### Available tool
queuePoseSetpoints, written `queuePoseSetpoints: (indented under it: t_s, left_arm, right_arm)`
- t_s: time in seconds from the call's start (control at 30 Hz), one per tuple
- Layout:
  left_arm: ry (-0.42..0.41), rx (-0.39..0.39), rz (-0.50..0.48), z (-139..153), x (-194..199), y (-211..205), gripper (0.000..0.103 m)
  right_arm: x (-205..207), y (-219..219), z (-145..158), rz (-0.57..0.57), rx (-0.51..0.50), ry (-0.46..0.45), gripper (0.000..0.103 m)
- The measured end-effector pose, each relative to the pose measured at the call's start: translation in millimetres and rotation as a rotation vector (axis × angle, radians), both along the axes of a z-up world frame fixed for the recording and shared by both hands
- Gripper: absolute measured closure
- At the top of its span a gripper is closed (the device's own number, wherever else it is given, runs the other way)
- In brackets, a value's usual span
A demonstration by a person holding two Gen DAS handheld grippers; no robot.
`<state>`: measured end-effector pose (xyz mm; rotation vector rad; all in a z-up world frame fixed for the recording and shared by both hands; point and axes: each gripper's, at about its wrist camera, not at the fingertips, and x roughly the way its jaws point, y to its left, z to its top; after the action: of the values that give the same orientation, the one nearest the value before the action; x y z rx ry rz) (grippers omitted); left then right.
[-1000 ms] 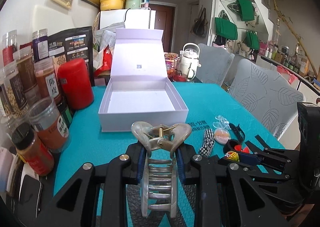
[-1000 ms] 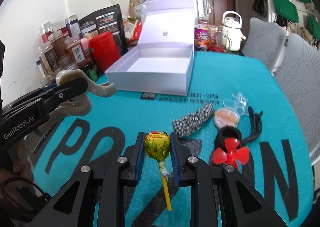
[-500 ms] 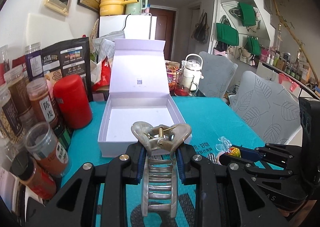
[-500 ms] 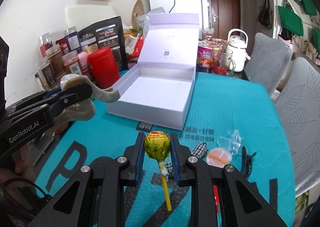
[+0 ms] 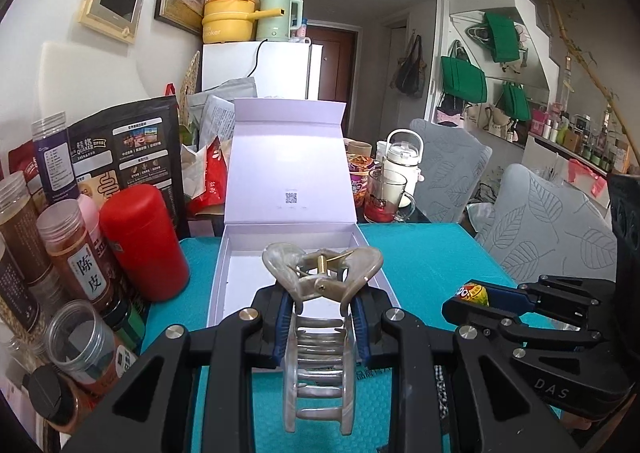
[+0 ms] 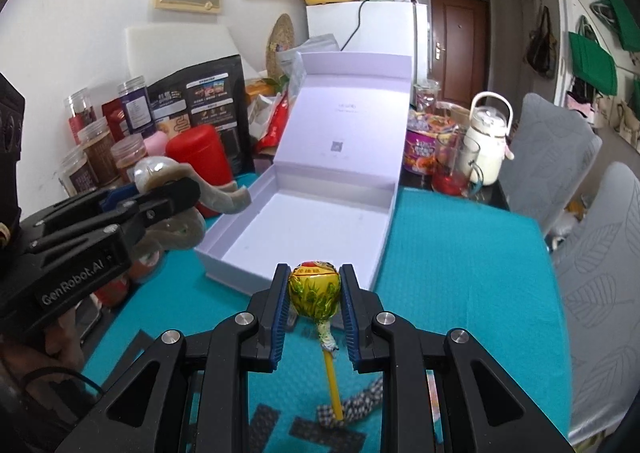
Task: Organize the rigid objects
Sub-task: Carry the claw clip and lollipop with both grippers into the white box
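Observation:
My left gripper [image 5: 322,301] is shut on a pearly beige hair claw clip [image 5: 320,337], held in the air just before the near wall of the open white box [image 5: 256,249]. The clip [image 6: 176,209] and left gripper [image 6: 168,197] also show in the right wrist view, at the box's left near corner. My right gripper [image 6: 315,287] is shut on a yellow-wrapped lollipop [image 6: 315,287], its yellow stick pointing back, held just before the box's [image 6: 280,229] near wall. The lollipop [image 5: 472,291] shows in the left wrist view too.
Spice jars [image 5: 76,253], a red canister [image 5: 144,241] and a black Quaker bag [image 5: 128,149] crowd the table's left. A glass cup [image 5: 386,197], white kettle [image 5: 400,157] and snack tub stand behind the box. A checkered cloth strip [image 6: 352,405] lies on the teal mat [image 6: 460,273]. Grey chairs stand right.
Both grippers have risen and moved forward toward the open box, each still holding its object. The small items on the mat have dropped out of view below.

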<state>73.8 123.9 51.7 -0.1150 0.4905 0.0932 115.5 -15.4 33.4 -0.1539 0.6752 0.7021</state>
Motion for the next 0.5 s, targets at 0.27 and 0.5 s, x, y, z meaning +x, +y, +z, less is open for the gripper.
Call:
queuePoseSetpoints:
  t_s: [0.27, 0.5]
  left_arm:
    - [-0.003, -0.01, 0.009, 3.0, 29.4, 14.5, 0.077]
    - [-0.007, -0.004, 0.0, 5.9, 57.7, 22.4, 0.077]
  right_arm:
    - [28.8, 22.0, 6.5, 0.018, -0.007, -0.017, 0.079]
    - [56.0, 33.1, 8.9, 0.002, -0.002, -0.032, 0.079]
